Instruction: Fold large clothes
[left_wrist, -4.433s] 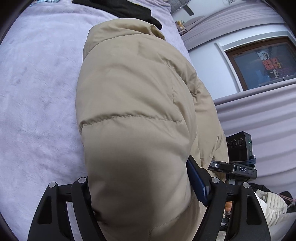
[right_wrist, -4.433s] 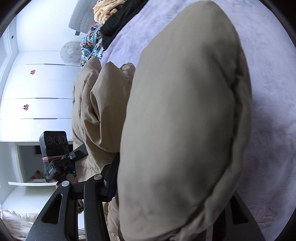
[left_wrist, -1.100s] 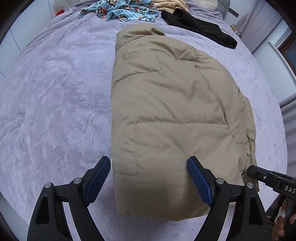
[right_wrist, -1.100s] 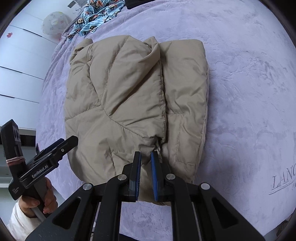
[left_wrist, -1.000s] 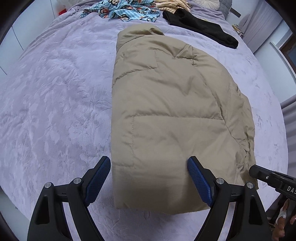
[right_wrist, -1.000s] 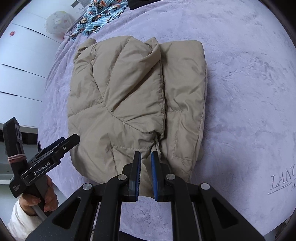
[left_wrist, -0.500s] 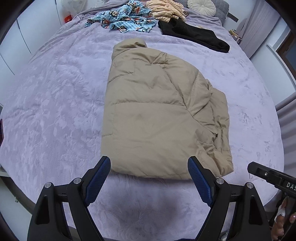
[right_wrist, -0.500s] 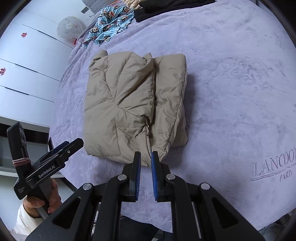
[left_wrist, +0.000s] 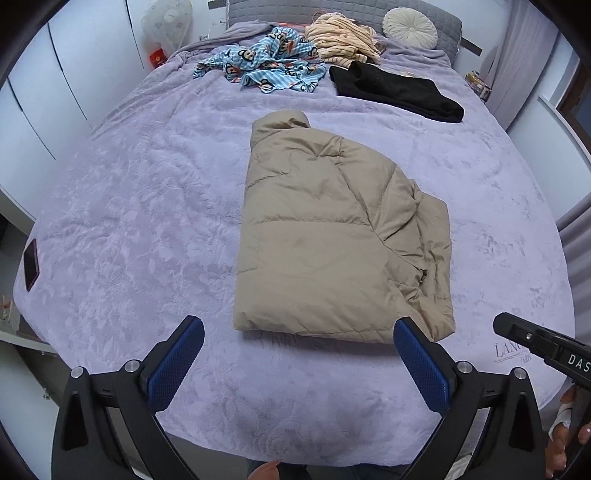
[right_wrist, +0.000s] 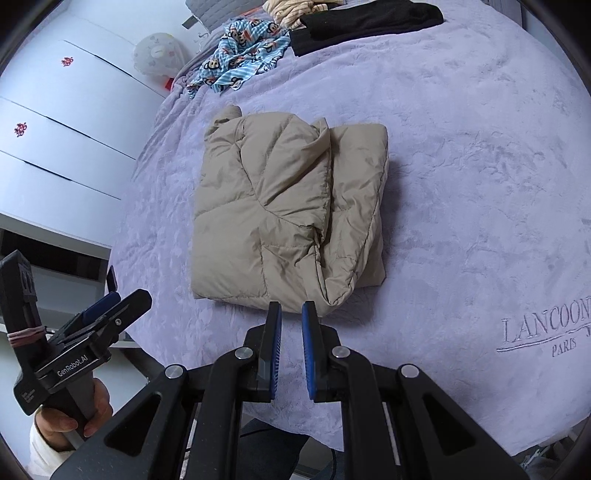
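Plush lavender bedspread (left_wrist: 147, 221), puffy folded jacket (left_wrist: 325, 236)

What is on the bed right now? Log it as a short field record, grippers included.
surface: purple bedspread
main item: tan puffer jacket, folded into a compact bundle, lying flat mid-bed
left gripper: jaws wide, just been opening, nothing between them, clear of the jacket
right gripper: jaws nearly shut, empty, just short of the jacket's near edge
far end of bed: blue cartoon-print cloth, striped cream garment, black garment, round cushion
left edge: phone
fold status: looks done
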